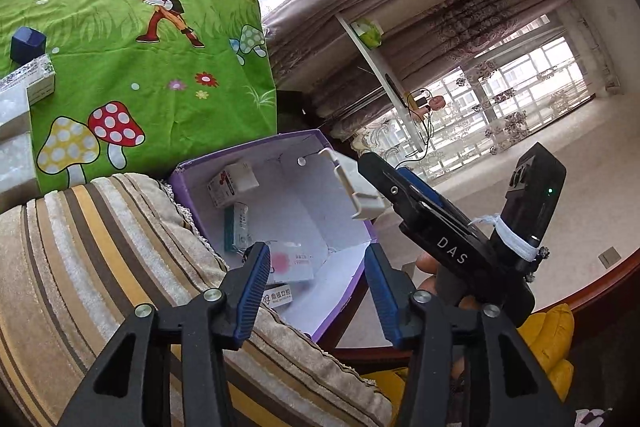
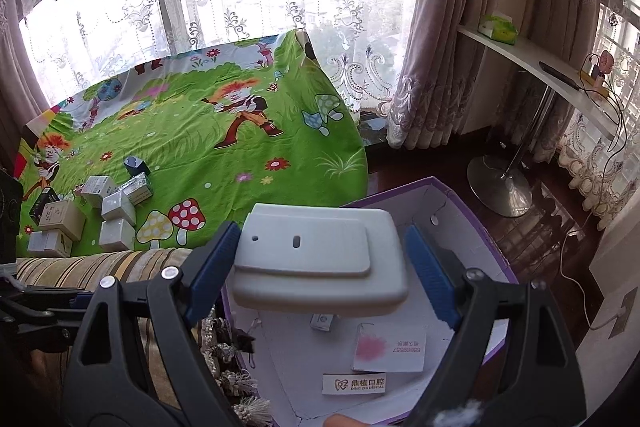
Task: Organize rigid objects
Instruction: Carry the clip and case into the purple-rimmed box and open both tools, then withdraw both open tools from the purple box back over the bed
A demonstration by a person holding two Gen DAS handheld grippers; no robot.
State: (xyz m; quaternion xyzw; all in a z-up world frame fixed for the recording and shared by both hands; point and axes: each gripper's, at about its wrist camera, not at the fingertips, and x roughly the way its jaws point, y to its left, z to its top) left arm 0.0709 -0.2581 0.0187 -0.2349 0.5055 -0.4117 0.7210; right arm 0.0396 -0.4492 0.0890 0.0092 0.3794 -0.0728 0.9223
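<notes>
A purple cardboard box (image 1: 348, 301) (image 2: 486, 231) with a white inside stands beside the striped cushion. It holds several small packs, among them a pink-spotted card (image 1: 290, 261) (image 2: 390, 347). My right gripper (image 2: 320, 263) (image 1: 372, 183) is shut on a white plastic case (image 2: 320, 259) (image 1: 356, 187) and holds it above the box. My left gripper (image 1: 316, 281) is open and empty over the box's near corner.
A green cartoon cloth (image 2: 208, 131) (image 1: 132, 47) covers the table, with several small boxes (image 2: 96, 215) at its left. The striped cushion (image 1: 80, 267) lies in front. A white shelf (image 2: 540, 67) and a stool base (image 2: 498, 187) stand at the right.
</notes>
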